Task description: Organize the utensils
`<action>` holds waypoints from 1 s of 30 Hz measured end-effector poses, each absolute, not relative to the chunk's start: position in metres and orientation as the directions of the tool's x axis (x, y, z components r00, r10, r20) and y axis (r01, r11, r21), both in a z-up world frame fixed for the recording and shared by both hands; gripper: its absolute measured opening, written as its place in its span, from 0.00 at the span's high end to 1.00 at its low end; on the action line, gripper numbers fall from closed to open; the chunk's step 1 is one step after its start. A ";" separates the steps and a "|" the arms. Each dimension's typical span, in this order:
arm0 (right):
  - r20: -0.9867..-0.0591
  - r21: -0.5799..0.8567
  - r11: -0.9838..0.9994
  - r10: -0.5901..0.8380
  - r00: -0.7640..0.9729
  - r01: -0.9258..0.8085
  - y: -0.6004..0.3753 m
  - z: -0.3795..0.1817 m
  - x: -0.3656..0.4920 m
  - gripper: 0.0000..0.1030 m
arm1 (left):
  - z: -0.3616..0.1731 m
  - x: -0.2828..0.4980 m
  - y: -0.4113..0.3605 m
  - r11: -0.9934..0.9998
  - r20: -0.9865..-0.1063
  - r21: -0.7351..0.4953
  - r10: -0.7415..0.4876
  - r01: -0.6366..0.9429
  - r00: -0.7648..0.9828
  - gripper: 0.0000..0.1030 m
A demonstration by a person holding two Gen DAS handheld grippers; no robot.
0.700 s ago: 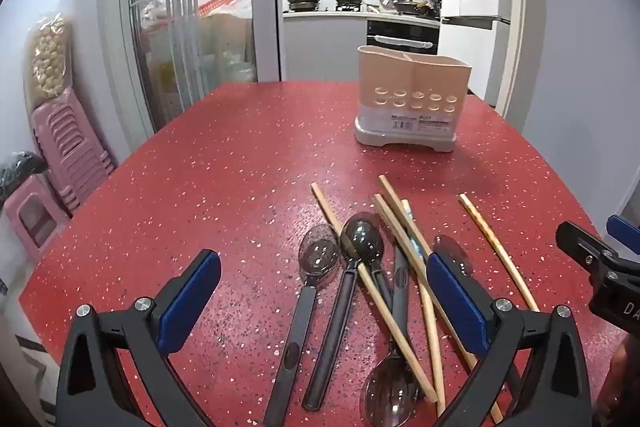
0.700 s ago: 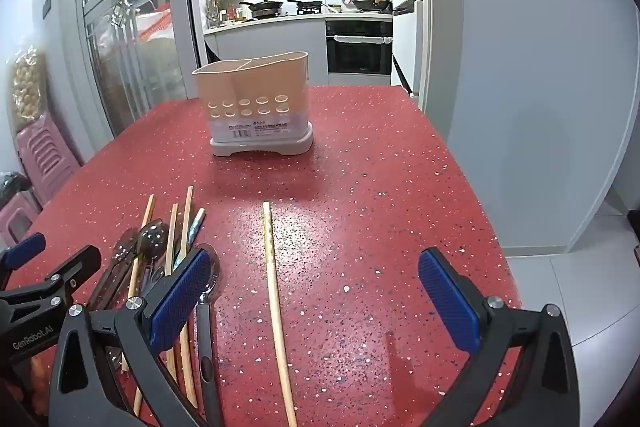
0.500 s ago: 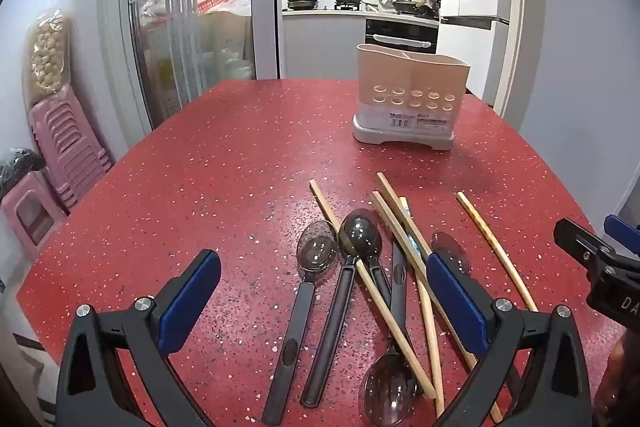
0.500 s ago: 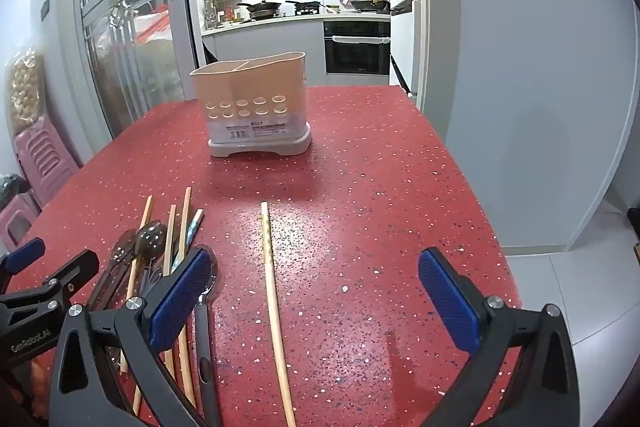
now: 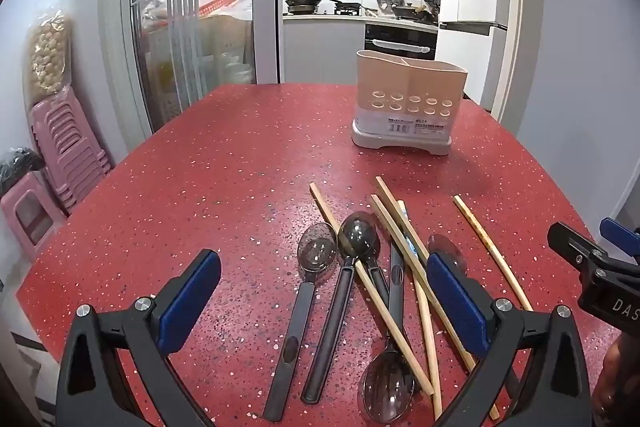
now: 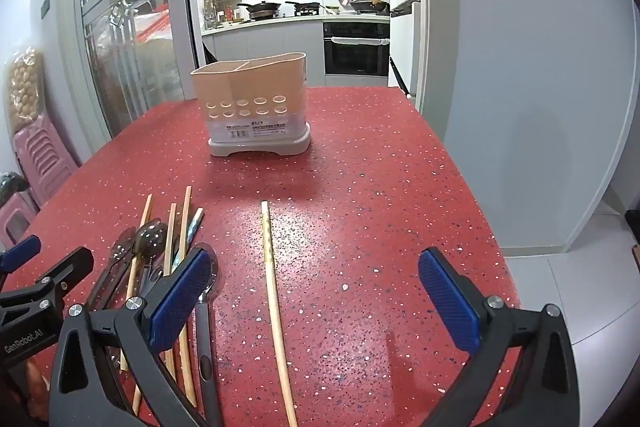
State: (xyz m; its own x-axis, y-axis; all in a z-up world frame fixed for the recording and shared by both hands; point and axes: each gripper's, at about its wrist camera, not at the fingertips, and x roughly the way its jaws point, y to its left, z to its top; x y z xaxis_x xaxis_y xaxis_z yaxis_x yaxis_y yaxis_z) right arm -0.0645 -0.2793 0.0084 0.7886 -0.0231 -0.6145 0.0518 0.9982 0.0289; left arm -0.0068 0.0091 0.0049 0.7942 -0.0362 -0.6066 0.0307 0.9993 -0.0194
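Note:
A beige utensil holder [image 5: 408, 107] with two compartments stands upright at the far side of the red speckled table [image 5: 240, 163]; it also shows in the right wrist view [image 6: 256, 107]. Several dark spoons [image 5: 316, 255] and wooden chopsticks [image 5: 404, 247] lie in a loose pile near the front. One chopstick [image 6: 274, 291] lies apart, between the right gripper's fingers. My left gripper [image 5: 324, 303] is open and empty above the pile. My right gripper [image 6: 316, 299] is open and empty above the single chopstick.
The table's right edge [image 6: 480, 211] drops to a tiled floor beside a grey wall. Pink stacked stools [image 5: 68, 151] stand left of the table. Glass sliding doors and a kitchen lie behind the holder.
Both views have shifted slightly; the holder and utensils sit a little higher in frame. Both grippers stay open and empty.

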 end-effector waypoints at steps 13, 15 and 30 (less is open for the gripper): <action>-0.606 0.020 0.998 -0.034 0.795 0.058 -0.278 0.011 -0.066 0.00 | 0.008 -0.009 0.010 0.999 -0.598 -0.031 -0.041 0.028 0.800 0.00; -0.606 0.019 0.998 -0.035 0.795 0.059 -0.278 0.011 -0.066 0.00 | 0.008 -0.010 0.012 0.999 -0.597 -0.034 -0.043 0.028 0.801 0.00; -0.599 0.014 0.998 -0.039 0.800 0.059 -0.275 0.013 -0.068 0.00 | 0.007 -0.010 0.018 0.999 -0.596 -0.043 -0.044 0.023 0.801 0.00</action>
State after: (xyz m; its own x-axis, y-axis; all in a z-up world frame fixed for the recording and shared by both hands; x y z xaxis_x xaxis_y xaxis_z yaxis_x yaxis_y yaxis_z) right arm -0.0681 -0.2753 0.0130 0.8001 -0.0391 -0.5986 0.0594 0.9981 0.0142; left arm -0.0097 0.0176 0.0068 0.8015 -0.0444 -0.5964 0.0232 0.9988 -0.0432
